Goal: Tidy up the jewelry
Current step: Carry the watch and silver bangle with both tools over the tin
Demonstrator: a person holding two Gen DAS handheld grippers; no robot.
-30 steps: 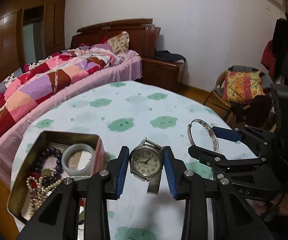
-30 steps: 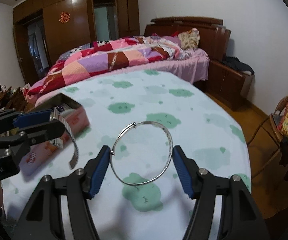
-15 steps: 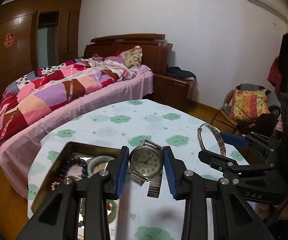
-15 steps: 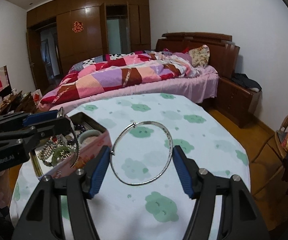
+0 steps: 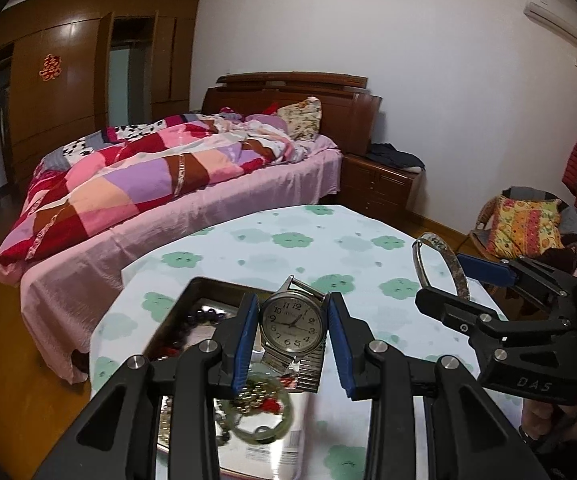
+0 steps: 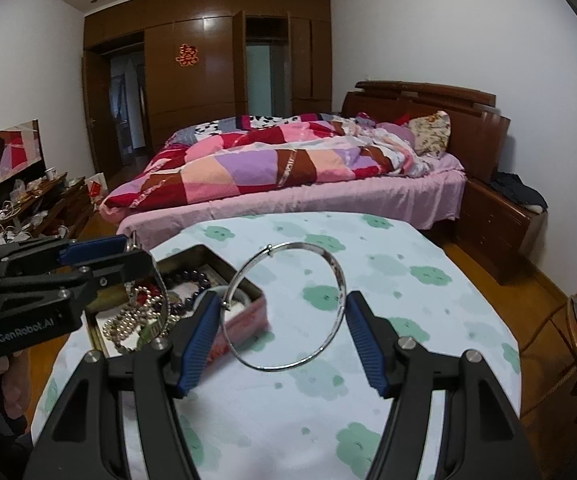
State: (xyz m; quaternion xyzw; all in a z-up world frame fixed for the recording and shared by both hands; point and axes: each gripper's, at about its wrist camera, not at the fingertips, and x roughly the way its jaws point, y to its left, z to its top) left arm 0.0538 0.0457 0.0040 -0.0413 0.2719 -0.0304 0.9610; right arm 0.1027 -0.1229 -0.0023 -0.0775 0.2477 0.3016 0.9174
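Carrying looks like the step: the left gripper [image 5: 293, 334] clamps a watch [image 5: 291, 323] above the tin [image 6: 248, 285] near the table's [image 6: 388, 392] left edge. The right gripper [image 6: 284, 322] clamps a bangle [image 6: 330, 258] just beside it. Next, I judge, each piece gets lowered into the tin and released.

The surface [image 6: 388, 380] wears a white cloth with green cloud prints. One open tin box [image 6: 248, 314] full of jewelry stands directly on it, near its left edge.

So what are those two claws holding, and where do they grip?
Left gripper: a wristwatch, by the case's sides. Right gripper: a silver bangle, across its rim.
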